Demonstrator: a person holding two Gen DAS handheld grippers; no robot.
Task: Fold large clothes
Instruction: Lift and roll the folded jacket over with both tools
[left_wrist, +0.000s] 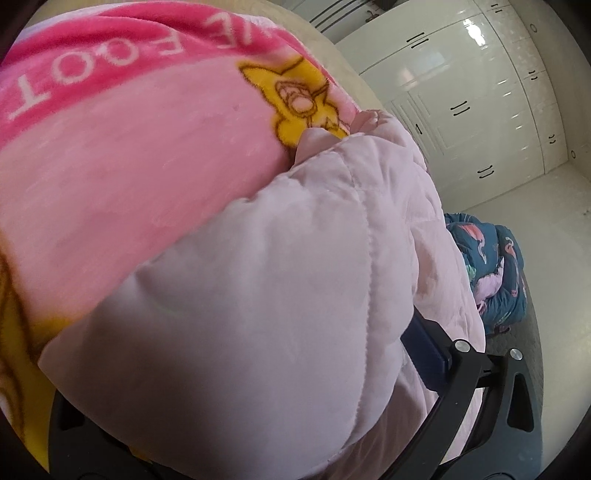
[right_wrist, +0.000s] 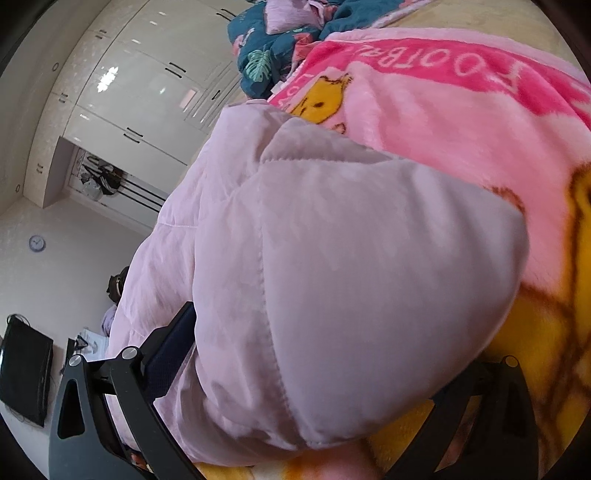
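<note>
**Spotter:** What have you got on the two wrist views?

**Me:** Mostly padding; the pale lilac quilted jacket (left_wrist: 258, 314) fills the left view, bulging between the fingers of the left gripper (left_wrist: 280, 424); it lies on the pink fleece blanket (left_wrist: 129, 155) with the yellow cartoon print, which covers the bed. In the right view the same jacket (right_wrist: 351, 277) swells up between the arms of the right gripper (right_wrist: 314, 406); blanket (right_wrist: 461, 122) beyond it.

**Spotter:** Tongs shut or spread?

**Me:** Both look spread wide with the puffy fabric sitting between them; I see one blue pad (left_wrist: 424, 354) on the left and one (right_wrist: 170, 354) on the right, each against the jacket; the opposite fingers are buried under cloth, so whether either is truly pinching, I cannot tell.

**Spotter:** How will it handle?

**Me:** I'd judge it light but bulky; soft, springy fill, smooth shell that may slide out of a shallow bite; nothing fragile. I'd take hold at a stitched seam or hem, where the layers are thin and flat, not on the fat quilted panels.

**Spotter:** Anything nearby?

**Me:** A dark teal patterned bedding heap (right_wrist: 280, 48) past the blanket; white wardrobe doors (left_wrist: 461, 92) behind; well apart from the jacket.
</note>
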